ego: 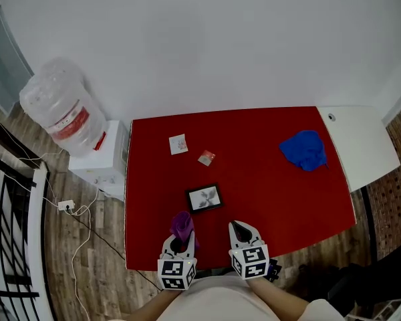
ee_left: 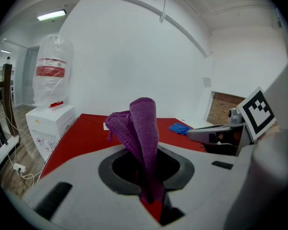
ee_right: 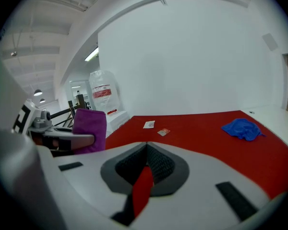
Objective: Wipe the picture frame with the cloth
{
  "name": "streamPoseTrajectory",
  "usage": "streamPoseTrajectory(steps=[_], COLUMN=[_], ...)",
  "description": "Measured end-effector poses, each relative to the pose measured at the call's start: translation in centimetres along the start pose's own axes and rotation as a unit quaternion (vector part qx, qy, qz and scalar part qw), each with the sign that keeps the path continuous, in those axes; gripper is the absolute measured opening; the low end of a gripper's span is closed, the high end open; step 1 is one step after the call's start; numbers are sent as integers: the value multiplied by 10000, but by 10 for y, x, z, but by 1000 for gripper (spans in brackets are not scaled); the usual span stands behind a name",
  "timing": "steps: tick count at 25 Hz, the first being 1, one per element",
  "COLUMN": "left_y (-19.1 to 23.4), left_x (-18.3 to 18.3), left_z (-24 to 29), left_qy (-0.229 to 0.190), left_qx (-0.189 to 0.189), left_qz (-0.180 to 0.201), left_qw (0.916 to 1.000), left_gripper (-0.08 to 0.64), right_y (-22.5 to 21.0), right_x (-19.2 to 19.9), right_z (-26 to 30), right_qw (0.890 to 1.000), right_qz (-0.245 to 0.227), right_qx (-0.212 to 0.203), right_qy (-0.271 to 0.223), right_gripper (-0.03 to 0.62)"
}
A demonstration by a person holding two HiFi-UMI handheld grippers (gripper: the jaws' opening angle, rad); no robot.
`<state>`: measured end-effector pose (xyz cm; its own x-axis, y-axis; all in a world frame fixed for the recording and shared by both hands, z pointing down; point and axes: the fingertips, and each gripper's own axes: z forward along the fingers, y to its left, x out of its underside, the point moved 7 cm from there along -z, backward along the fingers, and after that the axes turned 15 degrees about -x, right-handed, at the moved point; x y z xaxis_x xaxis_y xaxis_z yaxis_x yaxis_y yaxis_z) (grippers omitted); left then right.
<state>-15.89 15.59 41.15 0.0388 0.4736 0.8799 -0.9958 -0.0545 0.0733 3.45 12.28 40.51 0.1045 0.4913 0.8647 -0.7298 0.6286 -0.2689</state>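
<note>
Your left gripper (ego: pixel 180 239) is clenched on the purple cloth (ee_left: pixel 143 128), which stands up in folds from its jaws. Your right gripper (ego: pixel 243 231) is pinched closed on nothing. The picture frame (ego: pixel 204 198) lies flat on the red table (ego: pixel 274 199), just ahead of both grippers, and only the head view catches it. The water jug (ego: pixel 63 109) sits on the white dispenser (ego: pixel 100 160); I can't tell its contents. A blue cloth (ego: pixel 304 150) lies far right.
</note>
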Motion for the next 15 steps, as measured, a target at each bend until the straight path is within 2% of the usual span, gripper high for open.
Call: streamPoseTrajectory(steps=[15], left_y=[6], left_x=[7], left_z=[49], left_qy=[310], left_qx=[-183], left_qz=[28], left_qw=[9993], left_gripper=[61], right_y=[-32], right_x=[11], right_z=[42], right_qw=[9994], right_qz=[-20], right_qx=[-68], right_qy=[346], right_gripper=[5])
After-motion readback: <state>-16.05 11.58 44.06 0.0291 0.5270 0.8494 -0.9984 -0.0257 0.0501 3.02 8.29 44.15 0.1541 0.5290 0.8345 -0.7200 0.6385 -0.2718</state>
